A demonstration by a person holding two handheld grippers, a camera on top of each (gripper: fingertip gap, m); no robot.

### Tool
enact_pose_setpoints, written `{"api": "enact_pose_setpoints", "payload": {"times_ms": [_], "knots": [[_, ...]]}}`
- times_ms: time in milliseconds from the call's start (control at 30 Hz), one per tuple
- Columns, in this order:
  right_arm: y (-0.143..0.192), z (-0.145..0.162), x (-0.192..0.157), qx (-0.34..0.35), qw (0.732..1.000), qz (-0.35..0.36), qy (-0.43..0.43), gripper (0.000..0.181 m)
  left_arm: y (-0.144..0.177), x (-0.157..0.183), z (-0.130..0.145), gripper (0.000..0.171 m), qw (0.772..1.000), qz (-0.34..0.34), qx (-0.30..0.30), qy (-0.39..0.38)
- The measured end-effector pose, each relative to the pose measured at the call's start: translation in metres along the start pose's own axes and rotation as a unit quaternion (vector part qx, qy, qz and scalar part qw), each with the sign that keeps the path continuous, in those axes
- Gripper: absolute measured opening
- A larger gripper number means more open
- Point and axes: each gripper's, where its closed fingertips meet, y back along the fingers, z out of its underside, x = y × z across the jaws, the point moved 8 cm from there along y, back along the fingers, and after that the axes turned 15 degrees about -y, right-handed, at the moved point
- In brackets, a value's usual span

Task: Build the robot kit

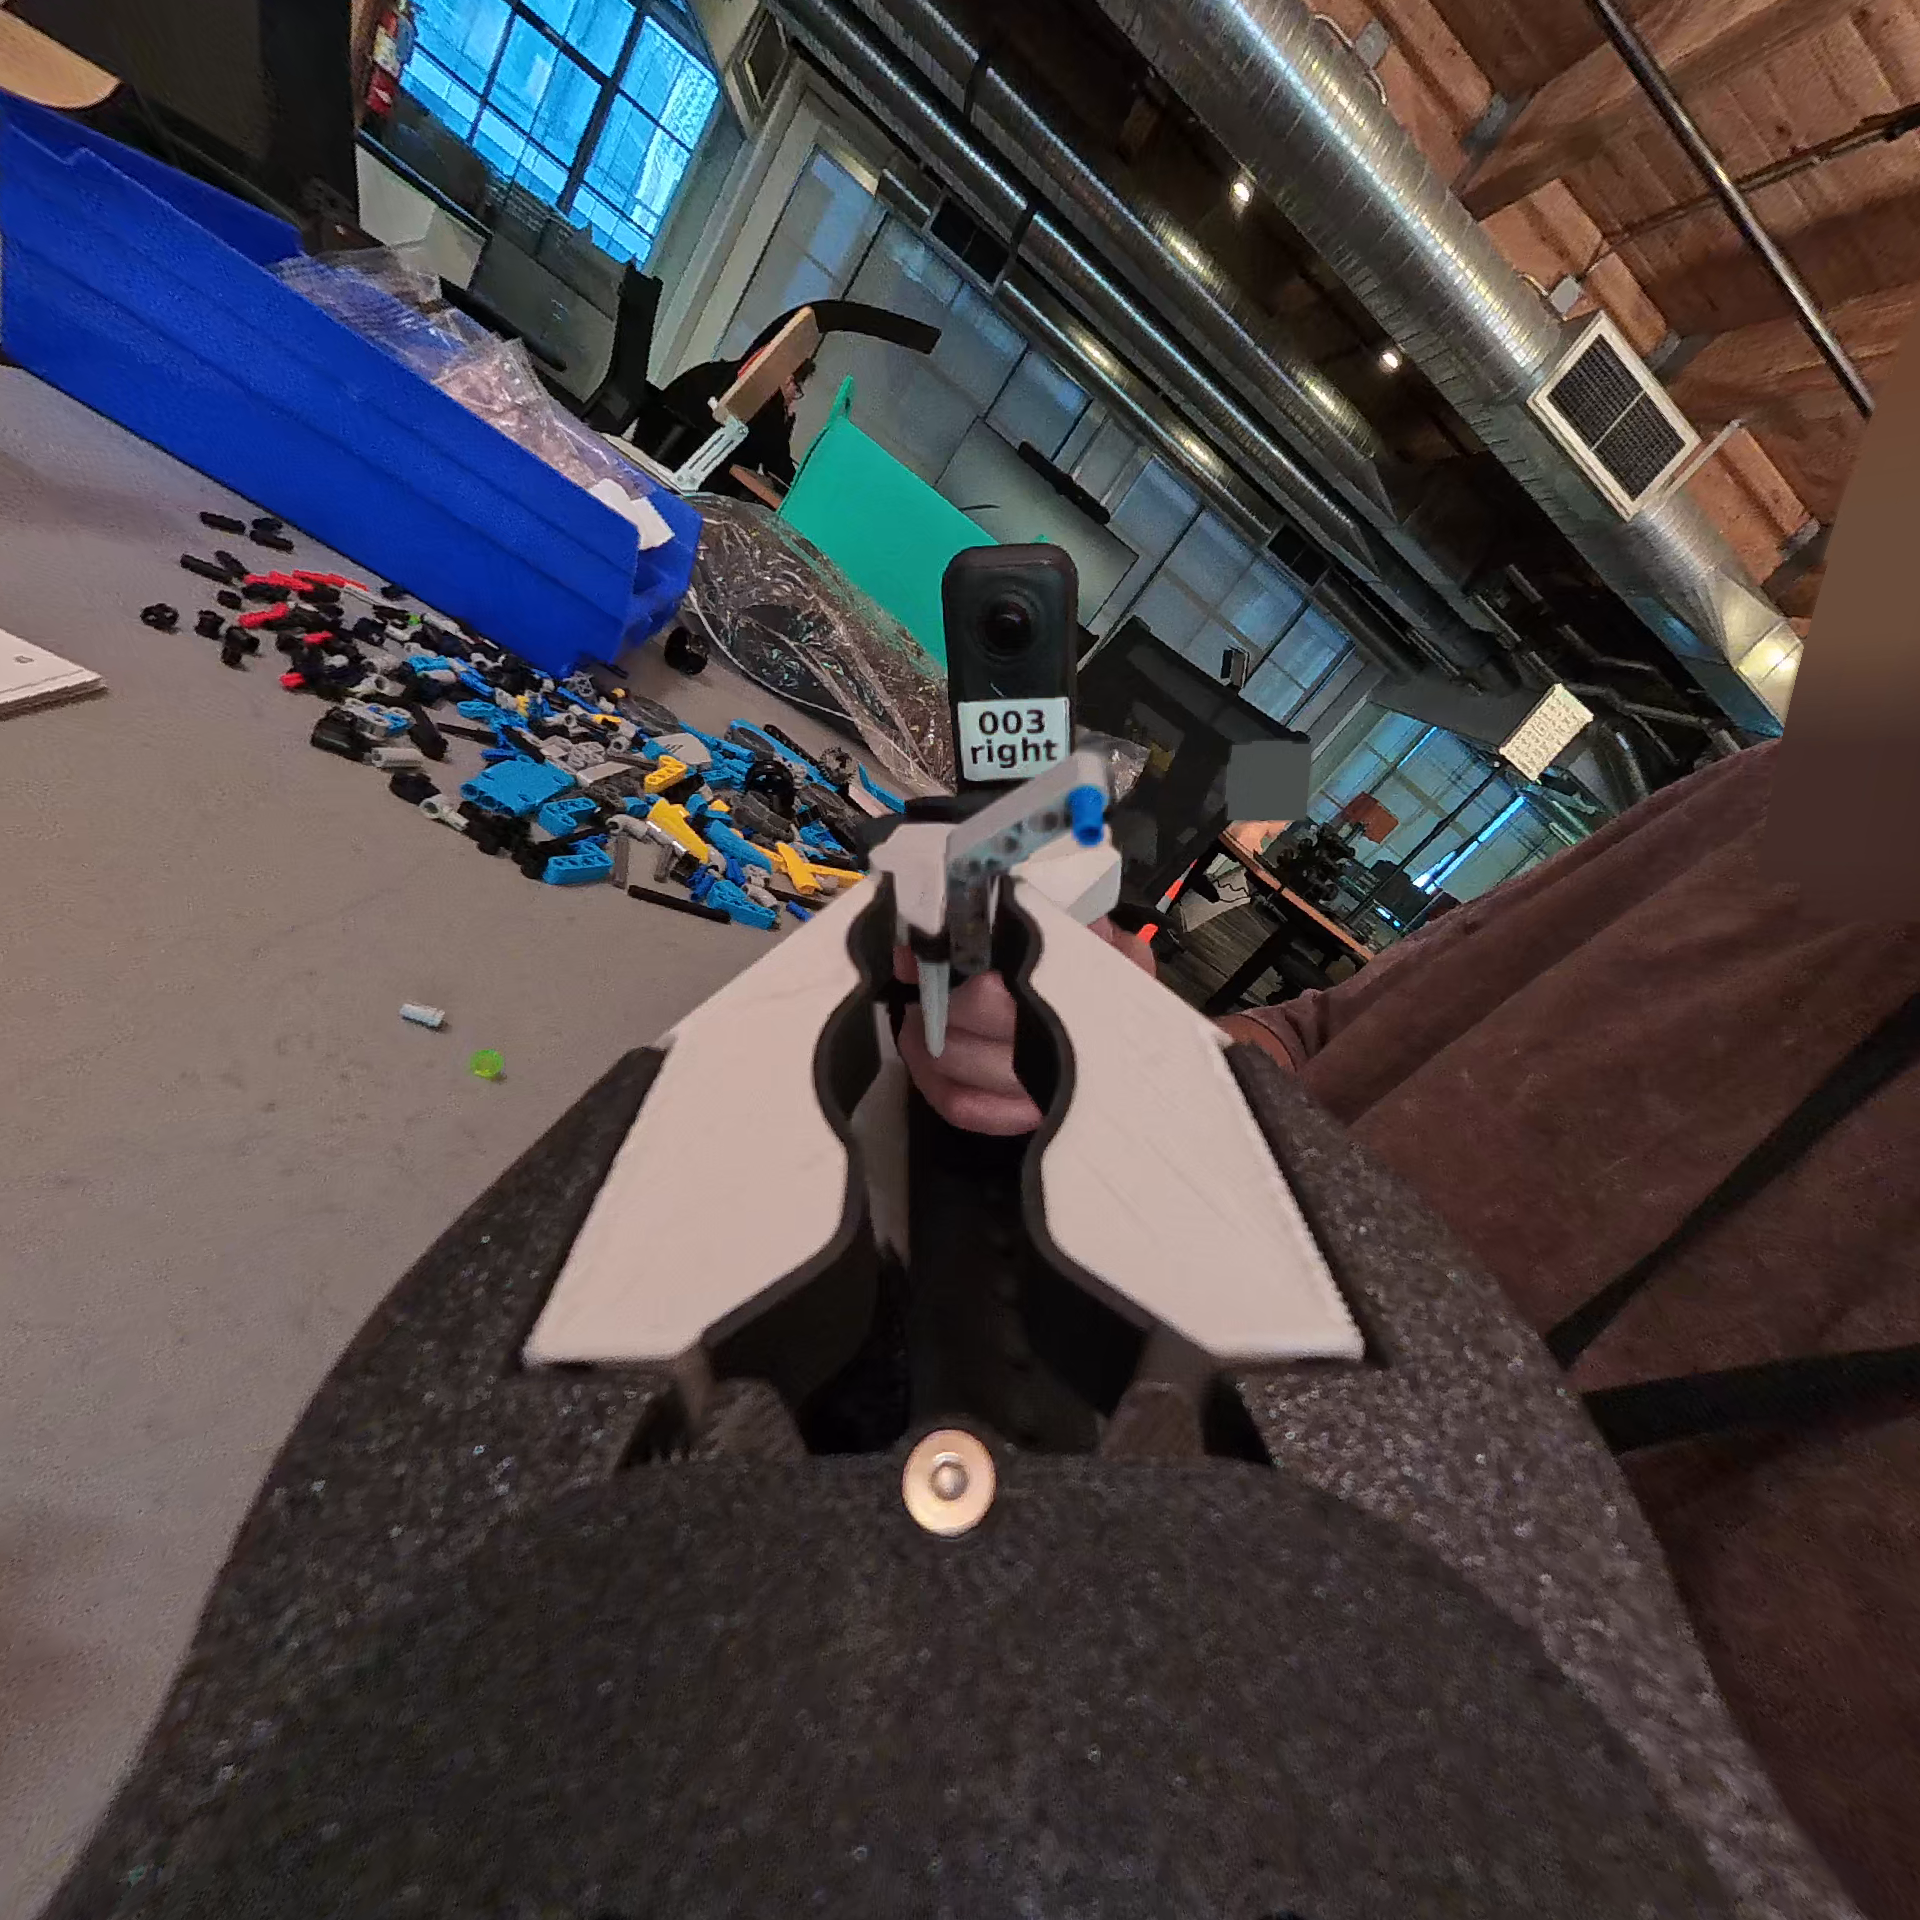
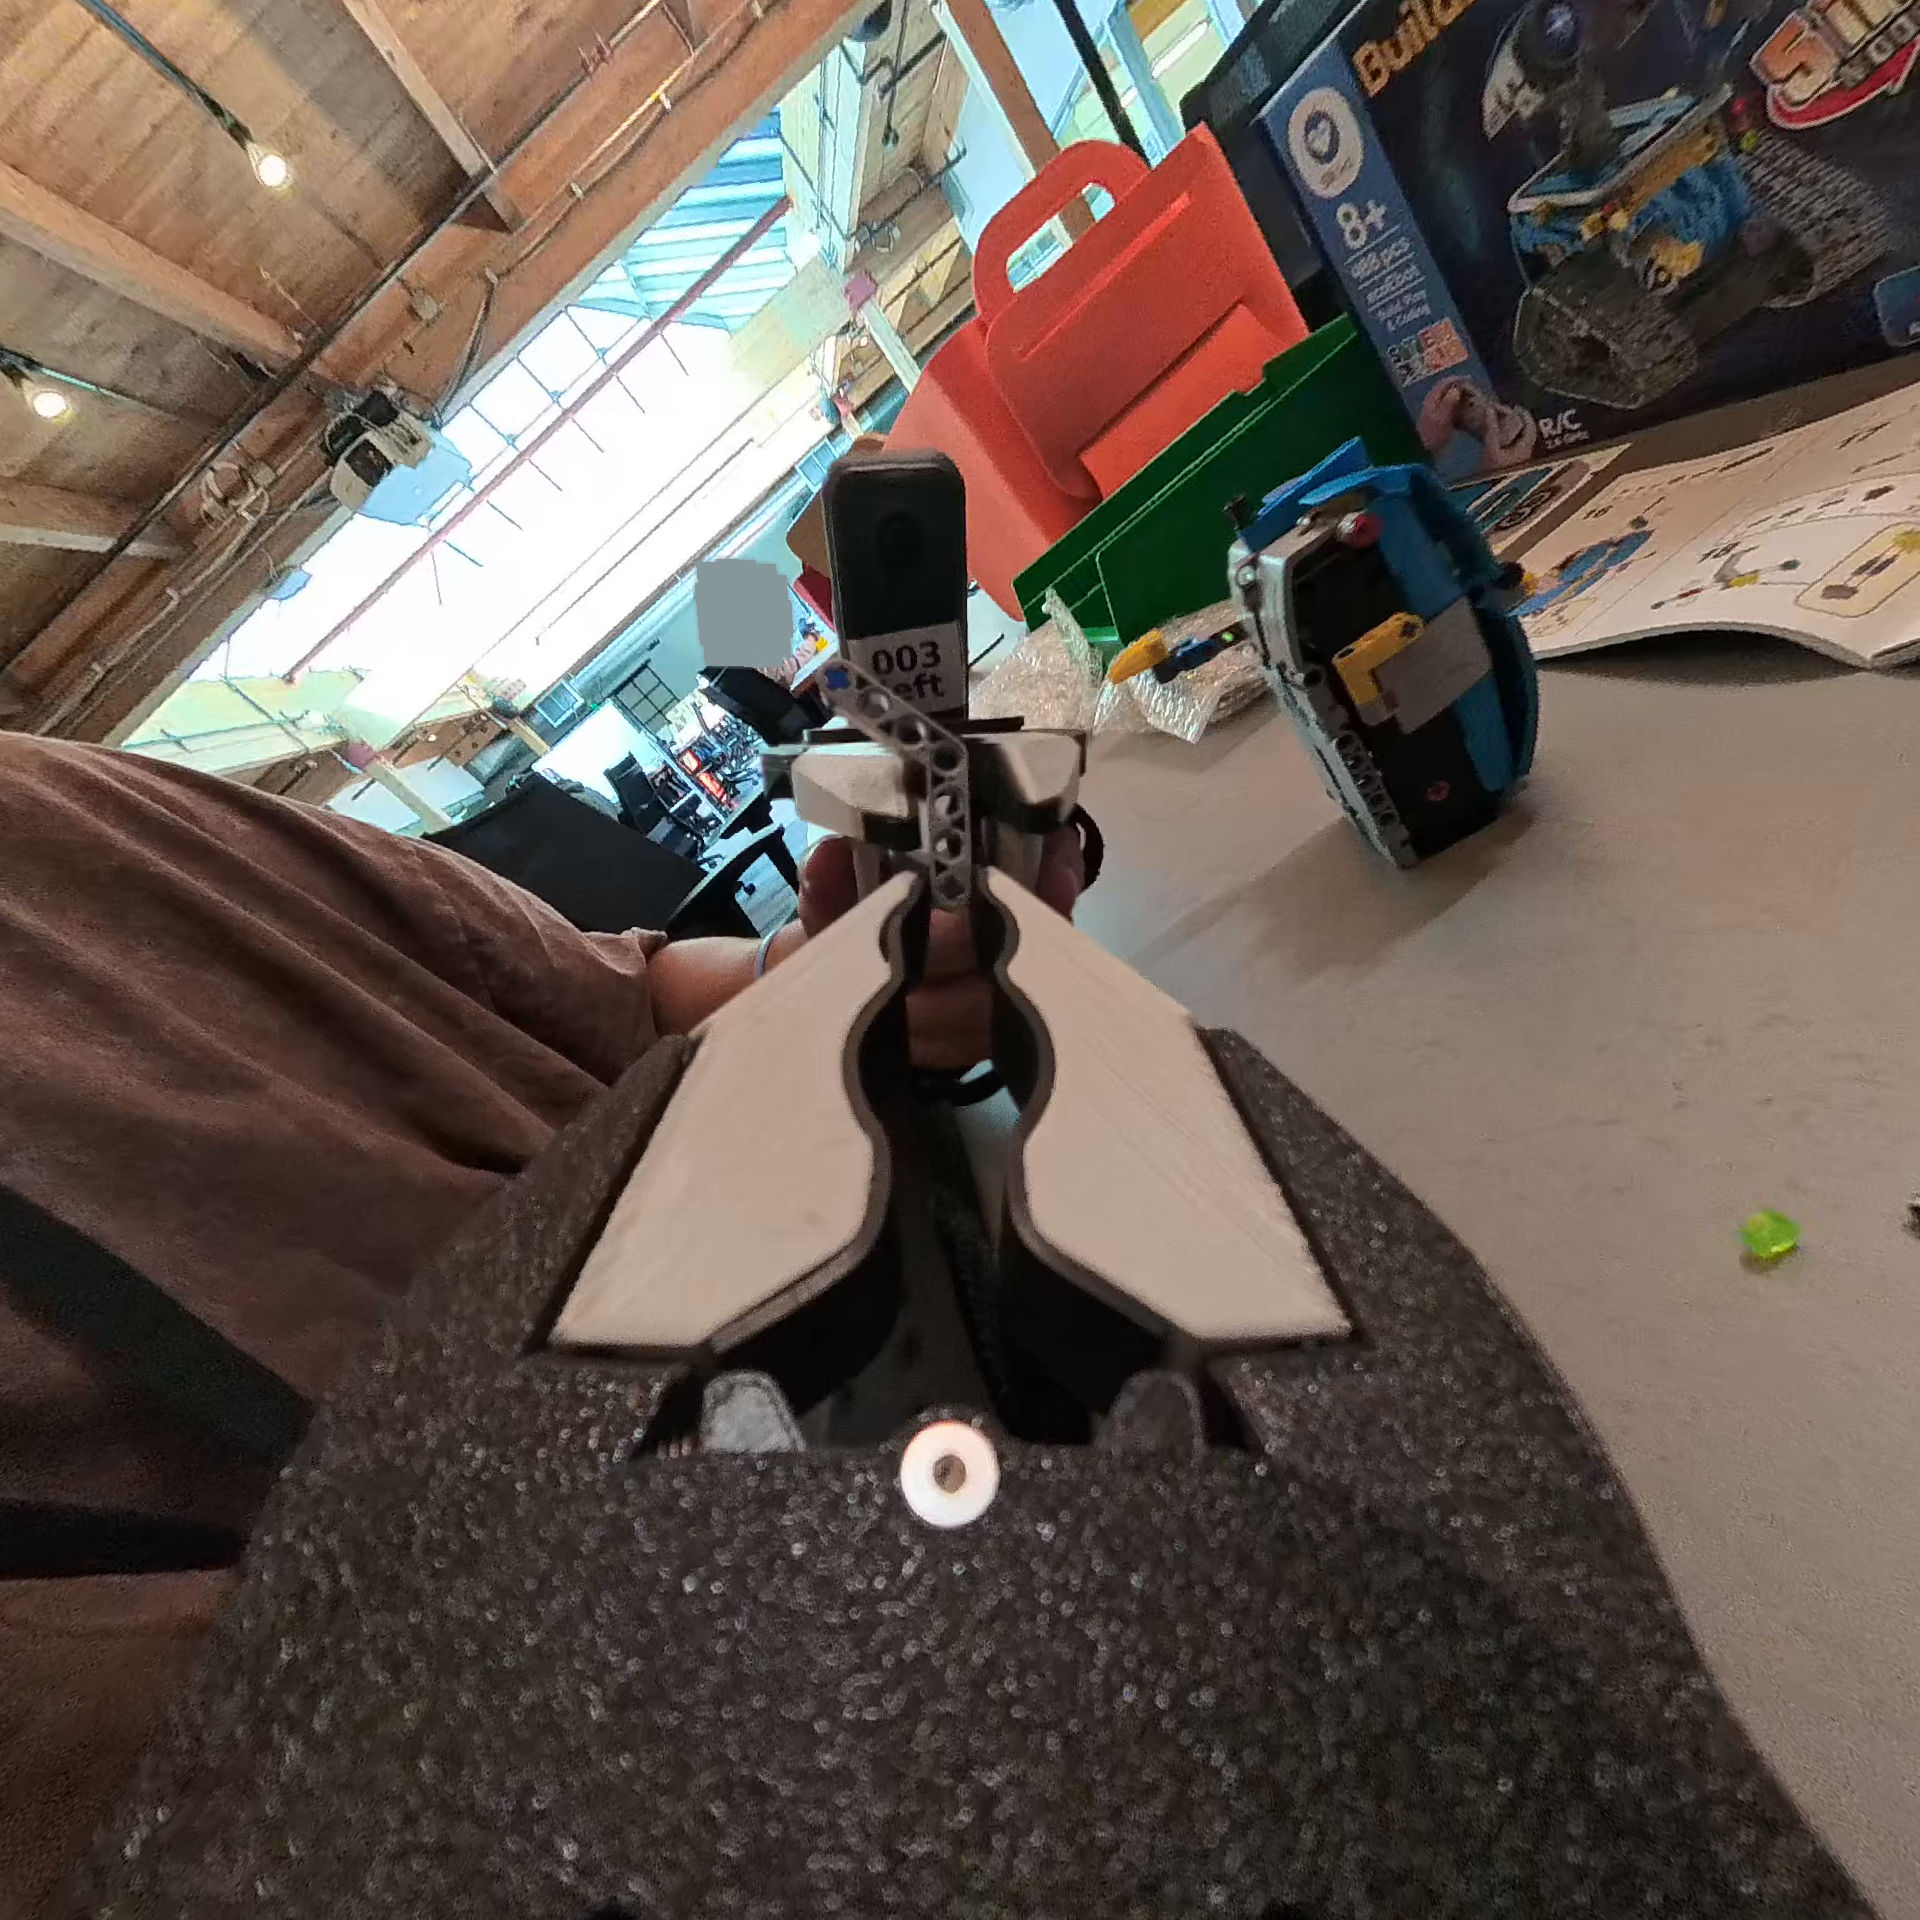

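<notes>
1. Grey table (image 1: 208, 1039); it carries every loose item, and both grippers are raised above it, facing each other.
2. Blue bin (image 1: 312, 416) at the far left in the left wrist view; toy box (image 2: 1610, 187), red case (image 2: 1091, 343) and green tray (image 2: 1226, 499) at the far right in the right wrist view.
3. Open instruction booklet (image 2: 1714, 551), flat on the table, with the part-built blue and black model (image 2: 1382, 655) standing just beside it.
4. Heap of loose bricks (image 1: 582, 748) in front of the bin.
5. Left gripper (image 1: 951, 920); fingers clenched on the bent grey beam (image 1: 1013, 831).
6. Right gripper (image 2: 951, 883); fingers likewise clenched on the beam's lower end, tips meeting those of the left.
7. Blue pin (image 1: 1086, 805), seated in the beam's upper end.
8. Green stud (image 2: 1766, 1236), alone on bare table.
</notes>
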Motion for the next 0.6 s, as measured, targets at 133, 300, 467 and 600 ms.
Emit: {"api": "enact_pose_setpoints", "payload": {"times_ms": [133,300,467,600], "knots": [[-0.0004,0.0005,0.0001,0.005,1.0,-0.004,-0.006,0.007,-0.0012,0.0042,0.0003,0.008,0.999,0.0,-0.012,-0.029],[-0.0006,0.0005,0.0002,0.004,1.0,-0.006,-0.009,0.007,-0.0004,0.0047,-0.0004,0.009,0.999,-0.006,-0.015,-0.043],[-0.0002,0.0005,0.0001,0.008,1.0,-0.013,-0.014,0.007,0.0006,0.0047,-0.0014,0.008,0.999,0.002,-0.018,-0.039],[0.0,0.0002,-0.0004,0.016,0.999,-0.026,-0.027,0.007,0.0002,0.0052,-0.0027,0.007,0.999,0.005,-0.012,-0.038]]}}
